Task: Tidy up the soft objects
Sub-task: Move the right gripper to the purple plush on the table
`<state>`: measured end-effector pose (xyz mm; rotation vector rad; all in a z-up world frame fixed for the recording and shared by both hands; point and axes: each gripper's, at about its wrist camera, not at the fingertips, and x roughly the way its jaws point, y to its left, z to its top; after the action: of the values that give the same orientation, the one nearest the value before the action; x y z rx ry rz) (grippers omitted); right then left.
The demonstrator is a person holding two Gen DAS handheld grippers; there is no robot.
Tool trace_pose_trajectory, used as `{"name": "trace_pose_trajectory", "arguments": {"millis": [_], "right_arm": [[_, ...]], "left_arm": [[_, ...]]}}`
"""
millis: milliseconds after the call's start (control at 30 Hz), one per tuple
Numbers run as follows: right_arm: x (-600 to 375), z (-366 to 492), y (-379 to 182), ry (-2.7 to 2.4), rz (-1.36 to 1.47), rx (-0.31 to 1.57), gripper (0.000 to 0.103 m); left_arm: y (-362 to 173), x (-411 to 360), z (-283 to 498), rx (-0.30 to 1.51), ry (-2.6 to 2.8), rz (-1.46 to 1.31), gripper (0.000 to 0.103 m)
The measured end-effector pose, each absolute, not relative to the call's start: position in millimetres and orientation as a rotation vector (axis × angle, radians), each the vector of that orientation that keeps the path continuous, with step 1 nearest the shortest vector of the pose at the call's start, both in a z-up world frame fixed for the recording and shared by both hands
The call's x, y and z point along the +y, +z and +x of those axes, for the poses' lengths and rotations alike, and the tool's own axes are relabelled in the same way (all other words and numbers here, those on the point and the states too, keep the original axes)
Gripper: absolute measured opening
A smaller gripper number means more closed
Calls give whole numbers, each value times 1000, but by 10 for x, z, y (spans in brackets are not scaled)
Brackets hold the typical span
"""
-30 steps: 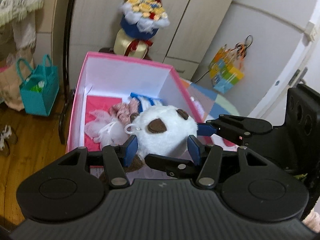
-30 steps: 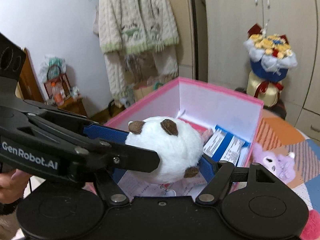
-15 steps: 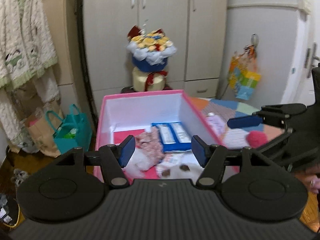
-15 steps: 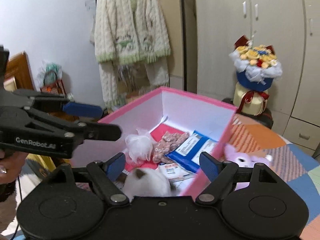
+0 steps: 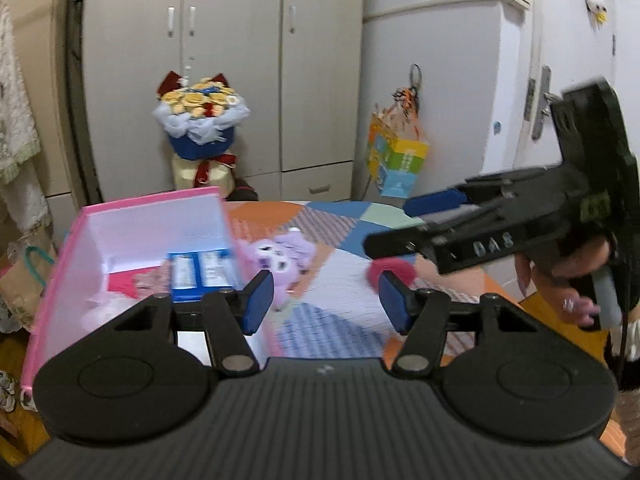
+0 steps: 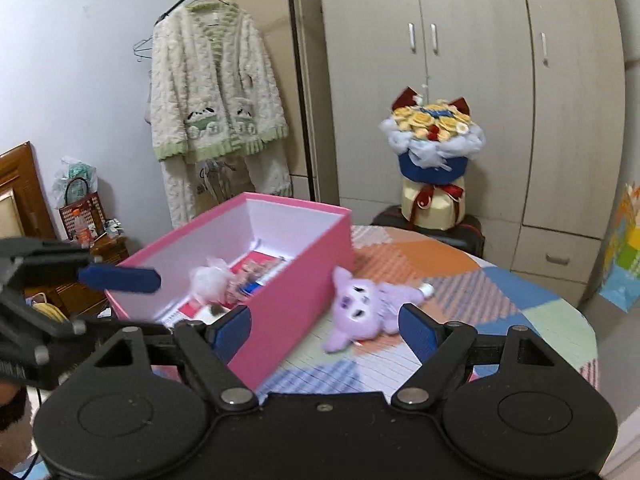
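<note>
Purple plush (image 6: 360, 308) lies on the table just right of the pink box (image 6: 296, 304). Looks light & squashy; grab round its head. Right gripper (image 6: 324, 326) open, empty; left gripper (image 5: 326, 300) empty, jaws closing.

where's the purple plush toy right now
The purple plush toy lies on the patchwork tablecloth just outside the pink box, on the box's right in both wrist views, ahead of the open right gripper.
</note>
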<state>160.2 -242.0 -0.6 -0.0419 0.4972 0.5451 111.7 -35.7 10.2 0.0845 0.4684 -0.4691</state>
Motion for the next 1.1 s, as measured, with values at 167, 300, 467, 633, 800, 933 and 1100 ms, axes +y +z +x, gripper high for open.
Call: {"name": "trace_pose_trajectory", "arguments": {"millis": [167,300,467,633,800,933,1100], "right_arm": [[-2747,1841,5,582,-11,551,84],[-2915,2142,-23,652,39,610,84],[-2923,2586,-191,725,55,685,84],[-2891,2995,-381,768,65,739,84],[-2818,3399,-558,802,82,796,84],[-2714,3638,-668,841,86,838,84],[-2582,3841,-764,858,72,887,84]], "left_arm": [[-67,-831,1298,491,-450,102,56],[-247,-1103,1563,503,-361,86,56],[-509,-1270,1944,511,-195,33,56],[-716,-1307,2278,499,-49,-36,56],[-860,-1339,2547,514,39,-84,61],[-903,-1331,2650,516,65,-105,67],[-969,-1282,2745,553,72,-137,69]]}}
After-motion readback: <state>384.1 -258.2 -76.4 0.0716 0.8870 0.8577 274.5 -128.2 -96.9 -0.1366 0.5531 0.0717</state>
